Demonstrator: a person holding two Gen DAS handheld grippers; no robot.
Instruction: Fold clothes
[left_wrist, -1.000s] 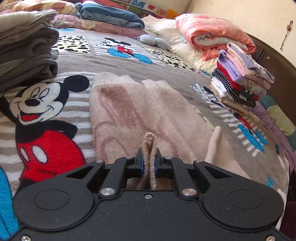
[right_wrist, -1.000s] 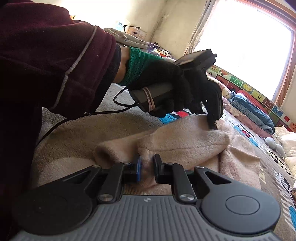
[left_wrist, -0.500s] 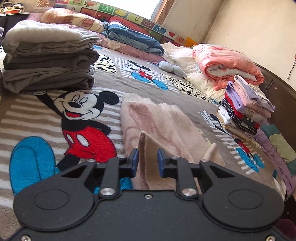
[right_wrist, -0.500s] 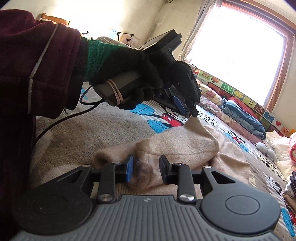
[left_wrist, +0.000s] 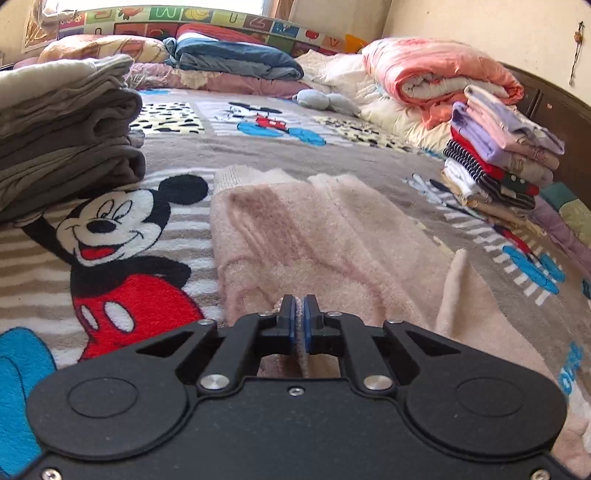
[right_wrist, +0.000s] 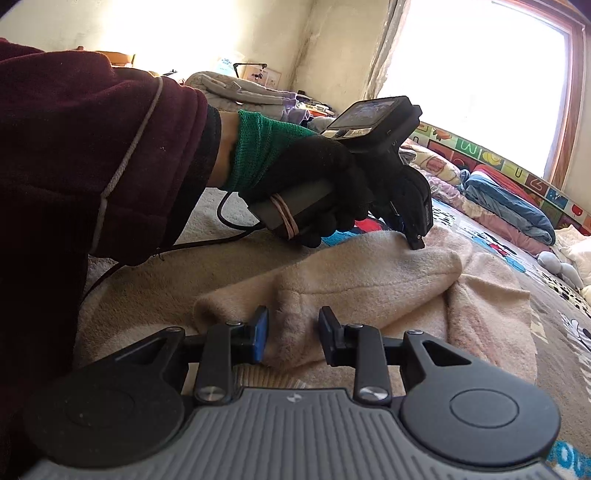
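A pale pink fleecy garment lies partly folded on the cartoon-print bedspread. My left gripper is shut on a thin edge of it at the near end. In the right wrist view the same garment forms a rounded fold. There the left gripper, held by a black-gloved hand, touches the top of that fold. My right gripper stands open, its fingers either side of a ridge of the fabric without pressing it.
A stack of folded grey clothes sits at the left and a colourful folded stack at the right. Behind lie a rolled pink quilt, blue bedding and a soft toy. A maroon sleeve fills the left.
The left jaws let go of the fold, lifted, then came back down and shut on the garment's edge. The right jaws spread apart from nearly shut.
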